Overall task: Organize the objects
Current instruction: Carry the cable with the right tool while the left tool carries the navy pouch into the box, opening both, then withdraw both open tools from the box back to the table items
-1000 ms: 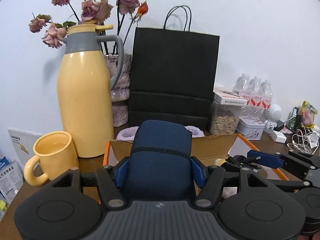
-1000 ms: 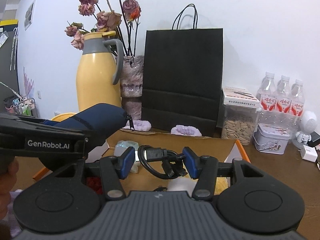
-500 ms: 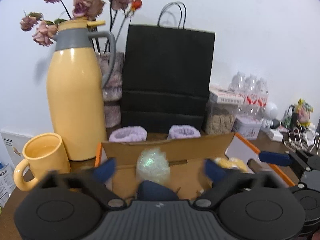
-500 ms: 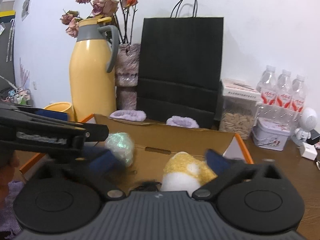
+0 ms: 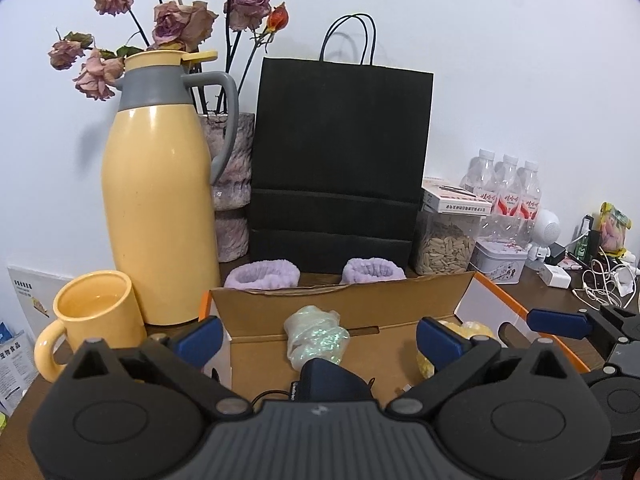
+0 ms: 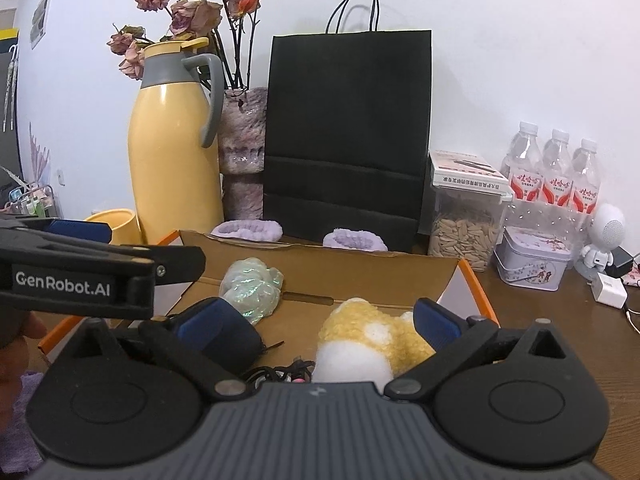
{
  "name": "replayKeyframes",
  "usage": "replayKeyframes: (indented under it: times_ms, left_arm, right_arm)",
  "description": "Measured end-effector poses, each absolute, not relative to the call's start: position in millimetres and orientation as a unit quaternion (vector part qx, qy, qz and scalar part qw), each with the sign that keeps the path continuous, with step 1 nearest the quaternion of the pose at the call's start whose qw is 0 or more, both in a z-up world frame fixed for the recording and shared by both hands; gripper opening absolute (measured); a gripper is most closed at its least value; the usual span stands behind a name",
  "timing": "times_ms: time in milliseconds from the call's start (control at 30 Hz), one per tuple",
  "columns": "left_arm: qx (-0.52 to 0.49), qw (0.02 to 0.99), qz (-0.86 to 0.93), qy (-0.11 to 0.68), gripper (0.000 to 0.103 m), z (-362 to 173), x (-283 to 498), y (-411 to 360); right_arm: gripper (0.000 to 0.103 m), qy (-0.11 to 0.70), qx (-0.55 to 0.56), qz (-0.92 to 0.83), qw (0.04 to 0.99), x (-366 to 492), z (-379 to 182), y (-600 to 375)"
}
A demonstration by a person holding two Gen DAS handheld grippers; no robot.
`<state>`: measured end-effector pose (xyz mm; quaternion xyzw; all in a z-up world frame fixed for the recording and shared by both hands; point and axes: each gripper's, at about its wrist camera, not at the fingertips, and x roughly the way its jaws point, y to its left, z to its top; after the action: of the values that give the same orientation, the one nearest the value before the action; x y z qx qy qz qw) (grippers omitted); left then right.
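Both claws, left claw and right claw, are now sitting spread after dropping pouch and cable into box; cable risks snagging at 6 o'clock.

navy pouch, black cable, inside cardboard box

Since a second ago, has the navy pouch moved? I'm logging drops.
Yes. The navy pouch dropped from the left tool into the cardboard box, below the glittery bag.
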<state>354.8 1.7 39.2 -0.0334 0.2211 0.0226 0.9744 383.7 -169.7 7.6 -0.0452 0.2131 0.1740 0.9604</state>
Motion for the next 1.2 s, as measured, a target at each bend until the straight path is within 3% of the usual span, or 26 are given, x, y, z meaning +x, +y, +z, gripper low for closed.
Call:
replayKeyframes:
  times_ms: [500, 1200]
  left_arm:
    - [-0.031, 0.979, 0.024, 0.199, 0.103, 50.3, 317.9, -7.2]
    - [-0.044, 0.971, 0.068, 0.226, 0.103, 40.6, 245.3, -4.3]
  right_arm:
    - [0.103, 0.196, -0.049, 0.172, 0.964, 354.5, 21.7, -180.1]
    - [0.103, 0.211, -0.066, 0.166, 0.961, 285.2, 18.2, -214.3]
